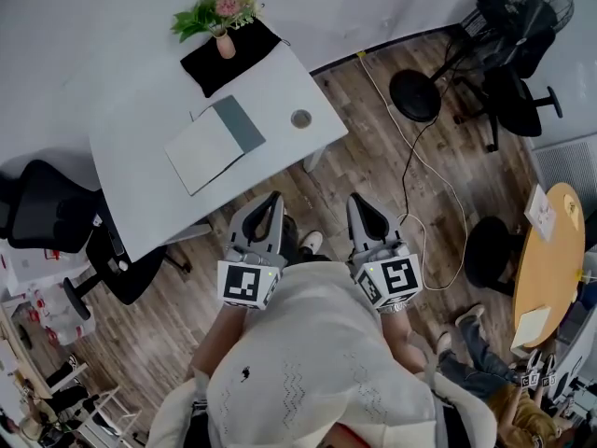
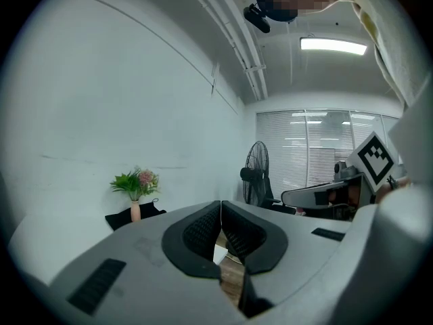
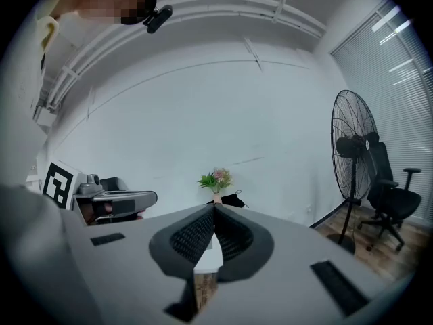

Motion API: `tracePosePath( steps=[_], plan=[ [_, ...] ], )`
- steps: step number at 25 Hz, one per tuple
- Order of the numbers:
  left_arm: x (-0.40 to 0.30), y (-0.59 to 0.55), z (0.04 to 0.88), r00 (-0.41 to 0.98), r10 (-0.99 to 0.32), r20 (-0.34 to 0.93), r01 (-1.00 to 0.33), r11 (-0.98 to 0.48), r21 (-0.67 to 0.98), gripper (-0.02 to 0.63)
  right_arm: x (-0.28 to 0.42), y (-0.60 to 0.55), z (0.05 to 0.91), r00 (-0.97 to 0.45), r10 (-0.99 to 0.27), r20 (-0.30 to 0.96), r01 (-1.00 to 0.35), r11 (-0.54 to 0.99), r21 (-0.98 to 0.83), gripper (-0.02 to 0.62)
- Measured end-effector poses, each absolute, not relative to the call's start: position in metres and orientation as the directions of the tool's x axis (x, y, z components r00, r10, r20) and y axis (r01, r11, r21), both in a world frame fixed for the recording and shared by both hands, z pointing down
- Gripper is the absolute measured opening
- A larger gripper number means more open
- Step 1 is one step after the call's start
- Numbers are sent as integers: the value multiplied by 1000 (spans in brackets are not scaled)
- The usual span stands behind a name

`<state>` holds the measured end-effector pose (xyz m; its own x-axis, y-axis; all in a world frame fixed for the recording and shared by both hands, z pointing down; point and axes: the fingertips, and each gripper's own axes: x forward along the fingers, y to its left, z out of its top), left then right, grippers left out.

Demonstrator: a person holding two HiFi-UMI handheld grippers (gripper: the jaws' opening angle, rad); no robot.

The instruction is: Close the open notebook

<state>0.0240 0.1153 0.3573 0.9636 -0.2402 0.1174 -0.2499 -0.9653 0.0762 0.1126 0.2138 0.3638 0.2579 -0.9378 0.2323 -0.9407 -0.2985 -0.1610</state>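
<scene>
Both left gripper (image 1: 275, 199) and right gripper (image 1: 356, 201) are holding jaws together, empty — the notebook (image 1: 214, 143) is looking light and floppy, best lifted by one edge.

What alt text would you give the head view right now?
Seen from above, a person holds the left gripper and right gripper, both shut, short of a white table where the open notebook lies flat. A vase of flowers on a black cloth stands at the table's far end.
</scene>
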Motion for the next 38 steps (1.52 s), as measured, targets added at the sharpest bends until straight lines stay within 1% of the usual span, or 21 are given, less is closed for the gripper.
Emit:
tracePosePath(
  steps=[6,10,17,21,24,30,38],
  plan=[
    [36,91,362,959,-252,127,-264,-961,86,14,129,189,367,245,-935,257,-945,-290,-154,2],
    [47,65,359,956,-267,121,-279,-955,97,14,137,162,358,225,-943,246,-954,-265,-142,2],
    [75,29,362,960,-253,123,-265,-959,101,14,155,121,356,216,-943,253,-957,-256,-136,2],
    [88,7,362,960,-252,124,-268,-954,135,14,163,97,357,210,-942,263,-959,-251,-132,2],
    [93,-10,363,960,-254,118,-268,-956,122,14,166,80,358,198,-943,268,-963,-237,-125,2],
    [87,-51,356,948,-305,91,-314,-942,119,14,166,40,355,169,-951,260,-972,-204,-115,2],
    [57,-86,357,920,-380,91,-389,-914,113,14,141,-3,353,86,-967,240,-987,-116,-114,2]
  ],
)
